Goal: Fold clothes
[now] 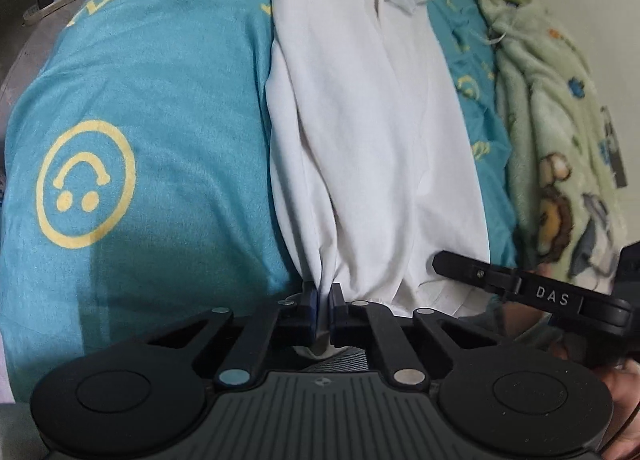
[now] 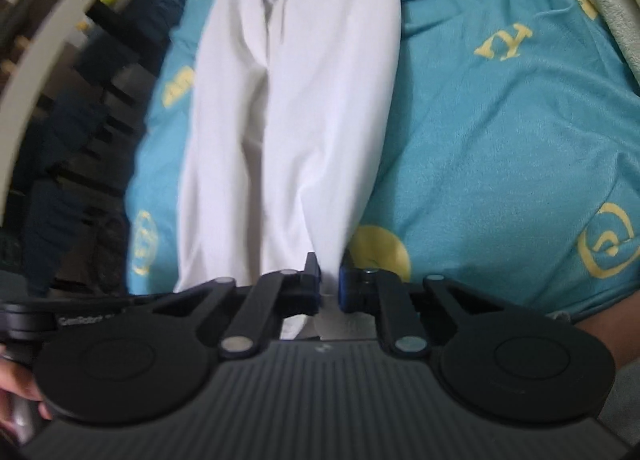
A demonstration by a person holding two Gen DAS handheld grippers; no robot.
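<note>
Left gripper clamped on a gathered bunch of the white garment, fingers pressed together with cloth squeezed between the pads. Stretched away from that pinch toward 12 o'clock in the left wrist view, lying long and narrow down the middle of the teal bedspread (yellow smiley faces and letters printed on it). Rumpled toward the far end, with a pale grey-white fold near 1 o'clock. Bunched along the garment's far side, from 1 to 3 o'clock, a light green fleece blanket with cartoon animals. Crossed in at 4 o'clock by a black arm of the right gripper, marked "DAS", its tip just above the cloth's near edge. Seen at 10 o'clock, off the bed, a power strip.

Right gripper likewise closed on the white garment, a narrow strip of fabric caught between the fingers, which stood only slightly apart around it. Ran from there up to 12 o'clock over the teal bedspread. Blurred dark furniture at 9 to 10 o'clock, too smeared to name. Glimpsed at 8 o'clock, part of a hand beside the gripper body.
</note>
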